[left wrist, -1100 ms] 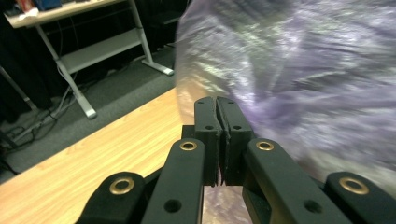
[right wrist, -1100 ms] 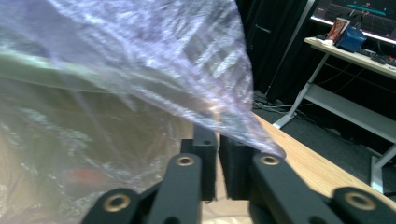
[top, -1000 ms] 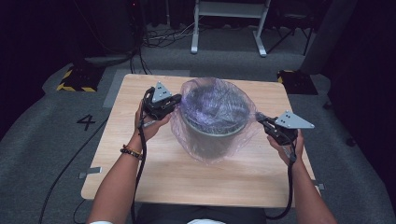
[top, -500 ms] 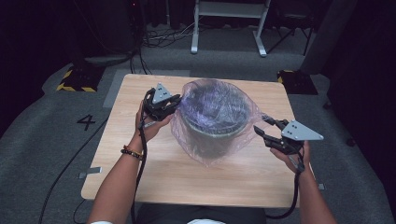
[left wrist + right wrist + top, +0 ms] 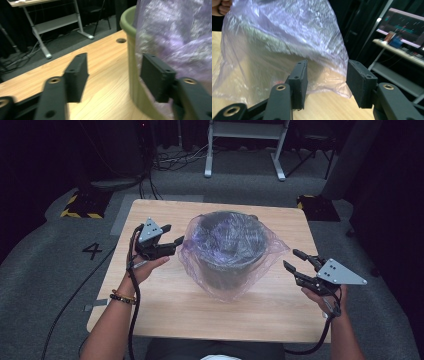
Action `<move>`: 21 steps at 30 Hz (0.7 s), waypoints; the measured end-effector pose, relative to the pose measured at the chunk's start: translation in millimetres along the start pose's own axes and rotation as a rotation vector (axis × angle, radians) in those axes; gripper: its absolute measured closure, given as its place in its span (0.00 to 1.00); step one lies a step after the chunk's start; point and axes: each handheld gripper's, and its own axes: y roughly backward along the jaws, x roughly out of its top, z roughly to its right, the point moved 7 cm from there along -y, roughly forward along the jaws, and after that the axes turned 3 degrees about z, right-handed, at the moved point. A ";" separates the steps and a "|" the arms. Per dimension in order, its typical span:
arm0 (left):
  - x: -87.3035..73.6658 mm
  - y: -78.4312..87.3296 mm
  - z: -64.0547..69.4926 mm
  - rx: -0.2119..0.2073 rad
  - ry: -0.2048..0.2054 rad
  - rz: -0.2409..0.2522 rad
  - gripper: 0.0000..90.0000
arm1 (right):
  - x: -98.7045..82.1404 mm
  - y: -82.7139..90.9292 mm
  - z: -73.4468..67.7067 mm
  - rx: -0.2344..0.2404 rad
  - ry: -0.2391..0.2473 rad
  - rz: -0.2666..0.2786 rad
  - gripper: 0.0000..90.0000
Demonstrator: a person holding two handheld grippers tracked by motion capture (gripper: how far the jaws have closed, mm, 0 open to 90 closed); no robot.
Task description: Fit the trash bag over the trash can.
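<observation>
A grey-green bin [image 5: 225, 265] stands mid-table with a thin purple plastic bag [image 5: 270, 251] draped in and over it. My left gripper [image 5: 172, 234] sits just left of the bin, and its jaws have just been opening. In the left gripper view its jaws [image 5: 115, 75] stand apart, with the bin's wall [image 5: 131, 50] and the bag [image 5: 180, 37] by the right-hand jaw and no pad pressing. My right gripper [image 5: 295, 259] hangs open to the right of the bag, clear of it. Its jaws [image 5: 327, 82] opened a moment ago, and nothing lies between them. The bag [image 5: 287, 37] hangs beyond them.
The wooden table [image 5: 165, 310] has bare board in front of the bin and a round hole [image 5: 121, 40] near its far edge. A metal frame [image 5: 245, 145] and cables lie on the floor behind. A lit screen [image 5: 404, 22] stands to the right.
My right gripper has let go of the bag's edge, opened and drawn away to the right. My left gripper has opened and slid a little left, off the bag.
</observation>
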 end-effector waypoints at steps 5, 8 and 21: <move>8.1 10.7 4.7 -0.043 0.013 0.057 0.34 | 16.1 -6.9 -17.6 0.059 0.080 0.043 0.46; 11.2 16.7 12.8 -0.066 0.010 0.078 0.29 | 24.4 -18.7 -29.8 0.094 0.136 0.034 0.42; -13.6 22.4 65.4 -0.179 -0.076 -0.002 0.22 | 33.2 -66.3 -51.4 0.212 0.239 -0.073 0.71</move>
